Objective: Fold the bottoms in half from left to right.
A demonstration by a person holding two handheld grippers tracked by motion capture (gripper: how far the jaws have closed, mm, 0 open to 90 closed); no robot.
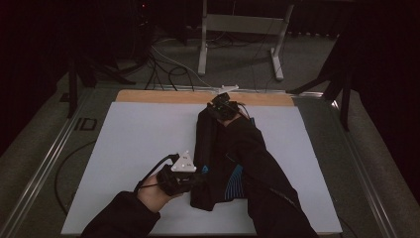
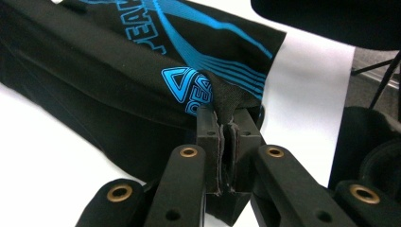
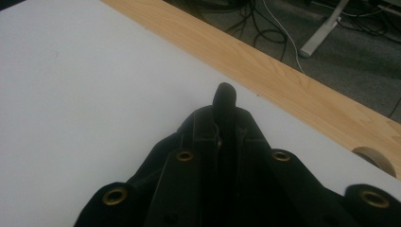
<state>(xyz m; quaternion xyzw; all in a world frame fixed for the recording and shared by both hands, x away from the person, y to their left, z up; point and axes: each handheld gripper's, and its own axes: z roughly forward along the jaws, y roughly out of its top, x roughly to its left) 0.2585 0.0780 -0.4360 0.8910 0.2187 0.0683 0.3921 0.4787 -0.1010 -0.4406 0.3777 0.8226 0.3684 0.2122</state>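
Nearest you, your left gripper [image 2: 228,137] is clamped on the black garment's [image 1: 218,153] near hem; your right gripper [image 3: 226,120] pinches the far end. It's soft, light and floppy, so keep holding those edges, stretched taut.

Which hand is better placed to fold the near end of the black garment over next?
Left, probably: the left tongs pinch the black garment at its near end, while the right tongs grip its far end.

Black garment [image 1: 218,153]: right sleeve [image 1: 267,173] covers its right half; lettering cut off at the left gripper view's top edge. Fabric pinched by right gripper [image 3: 226,124] largely hidden behind jaws.
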